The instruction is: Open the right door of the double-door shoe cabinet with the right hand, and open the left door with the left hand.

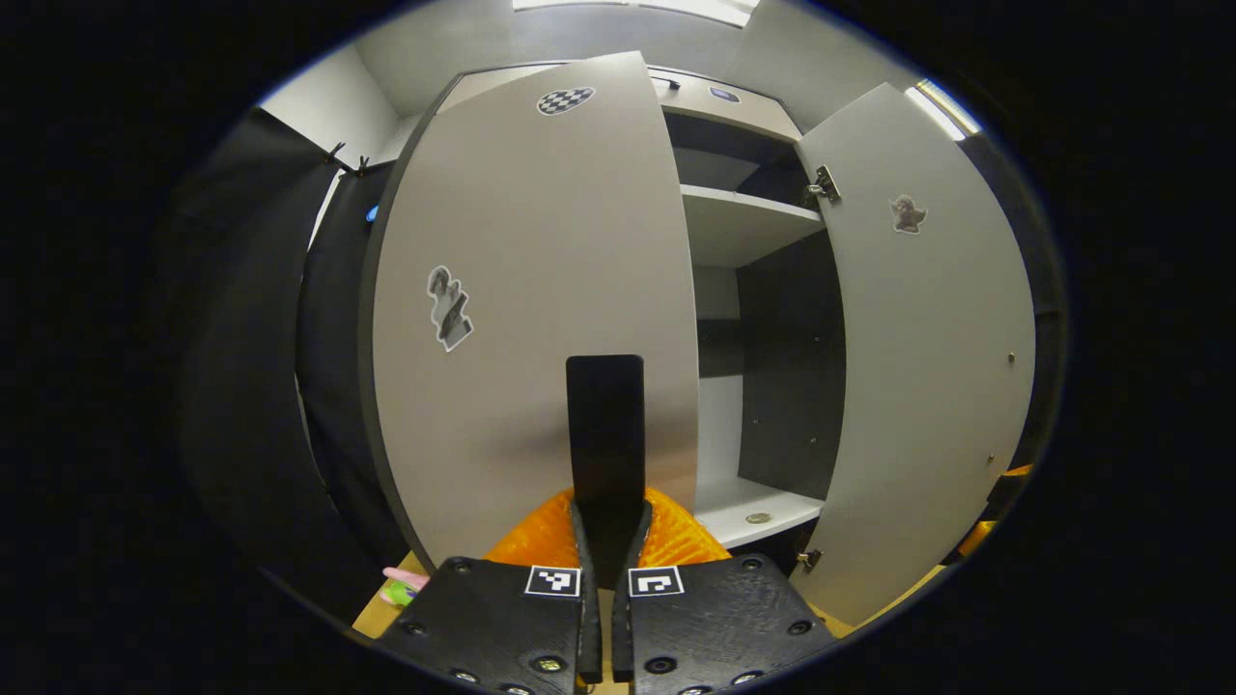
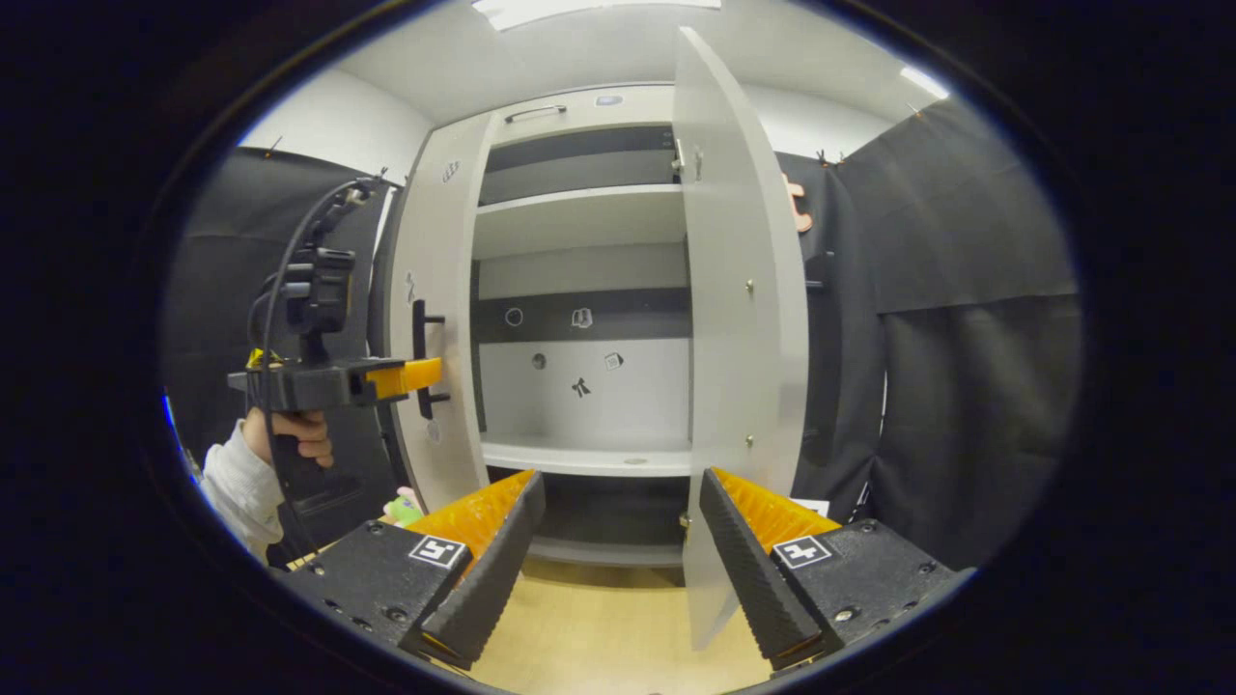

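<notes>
While our left gripper [image 1: 606,526] has its two fingers pinched flat on the black handle [image 1: 605,425] of the left door [image 1: 521,290], our right gripper [image 2: 618,541] hangs with jaws spread wide, holding nothing. Just past its right finger stands the right door [image 2: 739,319], swung out edge-on. Farther off, in the right gripper view, a hand [image 2: 290,430] grips the left tool at that handle. Beyond lie the cabinet shelves [image 2: 579,217].

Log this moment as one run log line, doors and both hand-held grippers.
right door: swung open | left door: partly open | left hand-held gripper: shut on left door handle | right hand-held gripper: open, holding nothing
</notes>
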